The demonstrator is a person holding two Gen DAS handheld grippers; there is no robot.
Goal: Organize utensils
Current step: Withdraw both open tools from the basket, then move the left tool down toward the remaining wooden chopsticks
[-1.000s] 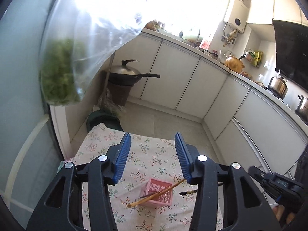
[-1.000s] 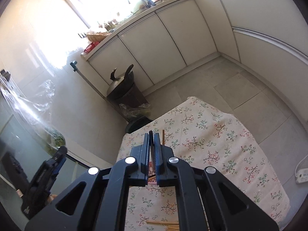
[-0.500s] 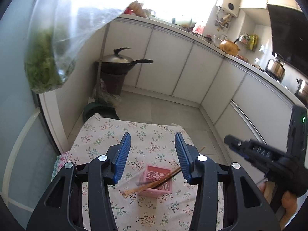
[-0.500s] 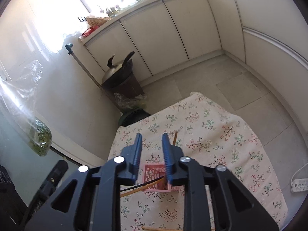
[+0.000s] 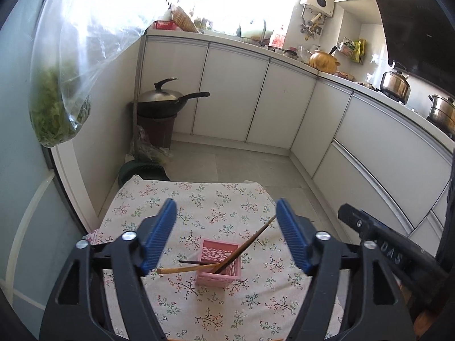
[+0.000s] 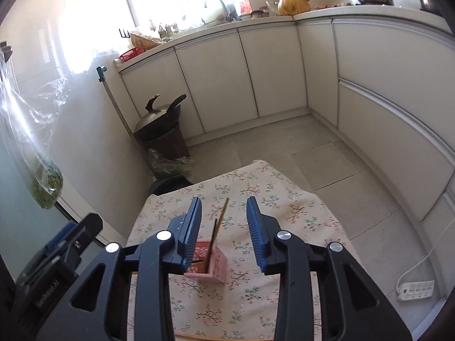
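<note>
Table with floral cloth (image 5: 199,199): we stand over its near half. Left gripper (image 5: 226,233): we hold it above the table, jaws spread wide, released, gripping nothing. Right gripper (image 6: 224,227): likewise released, jaws apart, hovering over the basket; we also see it at the table's right edge from the left view. Pink basket (image 5: 219,264): upright, around the middle of the table. Chopsticks (image 5: 247,247): one light wooden and one dark, leaning inside the basket, ends jutting past its rim.
</note>
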